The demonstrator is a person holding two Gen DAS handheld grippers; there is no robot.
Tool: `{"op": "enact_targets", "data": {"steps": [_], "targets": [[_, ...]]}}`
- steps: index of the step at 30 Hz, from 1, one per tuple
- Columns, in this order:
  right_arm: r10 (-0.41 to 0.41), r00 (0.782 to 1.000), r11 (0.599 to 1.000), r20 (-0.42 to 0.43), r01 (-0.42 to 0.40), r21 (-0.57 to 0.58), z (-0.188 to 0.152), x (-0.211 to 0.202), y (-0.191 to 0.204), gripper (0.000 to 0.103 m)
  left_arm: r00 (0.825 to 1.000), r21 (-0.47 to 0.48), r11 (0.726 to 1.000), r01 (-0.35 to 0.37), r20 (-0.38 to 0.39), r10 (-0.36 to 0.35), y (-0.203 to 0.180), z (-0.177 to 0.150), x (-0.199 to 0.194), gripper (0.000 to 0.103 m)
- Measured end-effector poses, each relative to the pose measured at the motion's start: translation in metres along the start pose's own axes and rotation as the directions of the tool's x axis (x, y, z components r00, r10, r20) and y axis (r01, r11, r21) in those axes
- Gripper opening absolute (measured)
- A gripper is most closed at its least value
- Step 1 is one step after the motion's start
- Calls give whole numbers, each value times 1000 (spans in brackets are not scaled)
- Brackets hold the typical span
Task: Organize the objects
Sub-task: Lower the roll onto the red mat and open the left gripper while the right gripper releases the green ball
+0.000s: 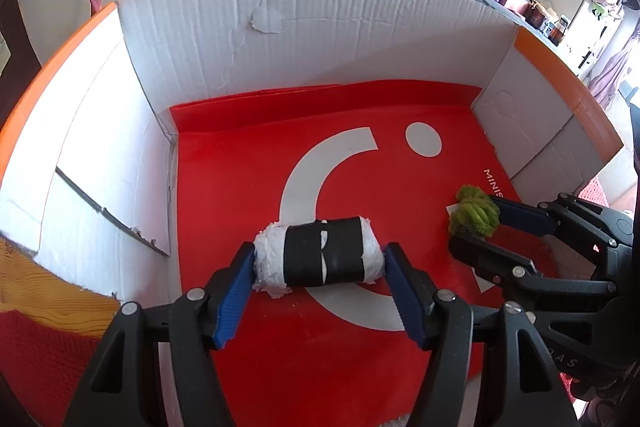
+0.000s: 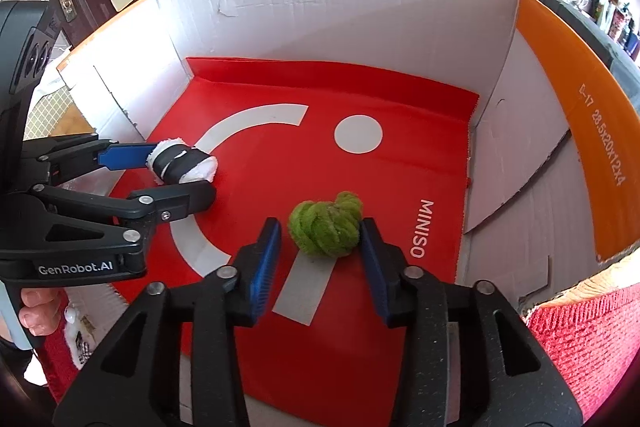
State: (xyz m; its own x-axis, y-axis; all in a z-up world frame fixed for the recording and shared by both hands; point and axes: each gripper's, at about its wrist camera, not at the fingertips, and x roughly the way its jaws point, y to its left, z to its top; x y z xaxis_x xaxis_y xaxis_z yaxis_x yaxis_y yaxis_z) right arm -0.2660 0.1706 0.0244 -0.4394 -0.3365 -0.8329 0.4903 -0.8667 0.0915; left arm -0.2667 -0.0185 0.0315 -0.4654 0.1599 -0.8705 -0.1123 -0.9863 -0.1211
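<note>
Inside the white cardboard box (image 1: 192,39), both grippers point down at the red MINISO sheet (image 1: 248,163) lining its floor.

Left gripper (image 1: 319,259): white roll with black tape band (image 1: 318,254) sits between the blue pads, lying crosswise on the sheet. Left pad touches the roll's end, right pad sits right at the other end; can't tell whether they press. Right wrist view shows the same roll (image 2: 182,163) bracketed by that gripper (image 2: 176,173), left side of the box.

Right gripper (image 2: 320,247): jaws apart. Green yarn knot (image 2: 326,229) rests on the sheet between the pads, touching the right pad, clear gap to the left pad. Not clamped.

Roll and knot lie well apart, roll left, knot right, both in the near half of the box floor. Orange flap (image 2: 560,107) stands along the right wall. A hand (image 2: 38,307) shows at the near-left edge, on the left gripper's handle.
</note>
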Motion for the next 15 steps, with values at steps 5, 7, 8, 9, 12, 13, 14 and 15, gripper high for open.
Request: {"op": "enact_targets", "data": {"steps": [5,7,8,9,12,13,14,15], "targets": [[-4,1000,1000,5,4,-6,-3,-3,1,42,1000,-4,1000,5,1,-5,-1,-1,-1,67],[-5,1000,1000,8,5,-10,-4,-4,2,42,1000,0,1000,4,1,-4,-3,-1,-1,68],[-4,1000,1000,10,4,-11,-5,-5,2,42,1000,2,1000,3,3,-3,-4,-1,-1,68],[-3,1000,1000,14,3,-10,-5,-6,3,43,1000,4,1000,1,5,-1,-5,-1,-1,68],[2,1000,1000,29,-2,-7,-6,-11,4,46,1000,5,1000,-3,16,3,-5,-2,-4,68],[2,999,1000,36,-2,-6,-7,-13,4,47,1000,3,1000,0,19,0,-5,-3,-5,70],[1,999,1000,41,-1,-5,-7,-15,4,48,1000,4,1000,4,20,-4,-6,-4,-5,70],[2,999,1000,45,-2,-4,-7,-17,4,48,1000,6,1000,3,20,-3,-10,-2,-4,70]]}}
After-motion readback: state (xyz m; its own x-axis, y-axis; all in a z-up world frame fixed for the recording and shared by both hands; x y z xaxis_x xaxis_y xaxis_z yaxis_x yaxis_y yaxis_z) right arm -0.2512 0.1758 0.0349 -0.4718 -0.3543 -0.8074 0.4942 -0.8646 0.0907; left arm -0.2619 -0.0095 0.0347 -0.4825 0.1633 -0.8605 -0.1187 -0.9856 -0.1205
